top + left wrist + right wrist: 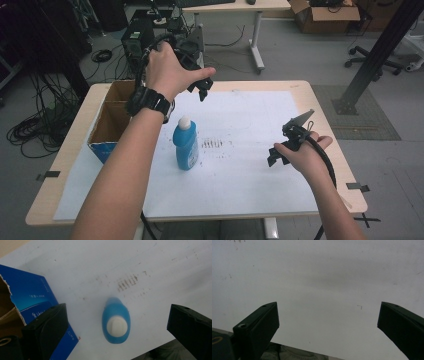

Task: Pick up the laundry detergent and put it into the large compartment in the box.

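A blue bottle (185, 143) with a white cap stands upright on the white sheet (250, 115), left of the table's middle. My left gripper (201, 89) is held high above the sheet, behind the bottle, and it is open. From above, the left gripper view looks down on the bottle (116, 320) and its white cap (117, 325), which lie between the wide-apart jaws. My right gripper (274, 156) hangs low over the right part of the sheet, open, with bare white sheet (324, 285) between its jaws.
An open cardboard box (111, 117) with a blue outer side (30, 297) stands at the table's left edge, close to the bottle. A smudge of dark marks (212, 144) lies on the sheet right of the bottle. Cables and equipment sit on the floor beyond the table.
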Demonstrator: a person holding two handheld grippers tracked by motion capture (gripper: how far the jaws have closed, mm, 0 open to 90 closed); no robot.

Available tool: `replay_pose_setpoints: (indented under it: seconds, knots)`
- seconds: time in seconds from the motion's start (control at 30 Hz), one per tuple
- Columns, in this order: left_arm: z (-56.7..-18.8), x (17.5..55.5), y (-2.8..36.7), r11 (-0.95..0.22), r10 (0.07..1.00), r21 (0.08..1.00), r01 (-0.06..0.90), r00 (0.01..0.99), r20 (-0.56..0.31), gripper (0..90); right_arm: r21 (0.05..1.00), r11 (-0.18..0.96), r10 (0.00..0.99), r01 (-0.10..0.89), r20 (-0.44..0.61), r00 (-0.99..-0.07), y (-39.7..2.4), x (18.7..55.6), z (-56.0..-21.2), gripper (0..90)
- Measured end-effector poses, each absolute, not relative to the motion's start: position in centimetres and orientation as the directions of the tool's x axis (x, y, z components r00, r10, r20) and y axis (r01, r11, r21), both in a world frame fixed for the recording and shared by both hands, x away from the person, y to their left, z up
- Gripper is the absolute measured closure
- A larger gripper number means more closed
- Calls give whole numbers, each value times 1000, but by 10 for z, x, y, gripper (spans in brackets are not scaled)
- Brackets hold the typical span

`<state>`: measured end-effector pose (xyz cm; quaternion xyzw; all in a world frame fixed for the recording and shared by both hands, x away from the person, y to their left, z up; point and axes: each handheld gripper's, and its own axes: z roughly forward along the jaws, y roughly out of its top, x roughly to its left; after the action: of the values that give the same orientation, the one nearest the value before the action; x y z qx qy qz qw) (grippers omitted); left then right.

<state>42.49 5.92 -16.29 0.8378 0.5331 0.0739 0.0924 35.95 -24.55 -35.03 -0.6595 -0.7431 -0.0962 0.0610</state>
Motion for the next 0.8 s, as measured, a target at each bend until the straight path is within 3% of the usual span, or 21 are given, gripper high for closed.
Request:
replay_pose_setpoints:
  seconds: [0.8]
  knots:
    - [-206,412,66,-375,927,190,907,373,45,39,54,116,966,992,226,-125,-245,354,-361,38]
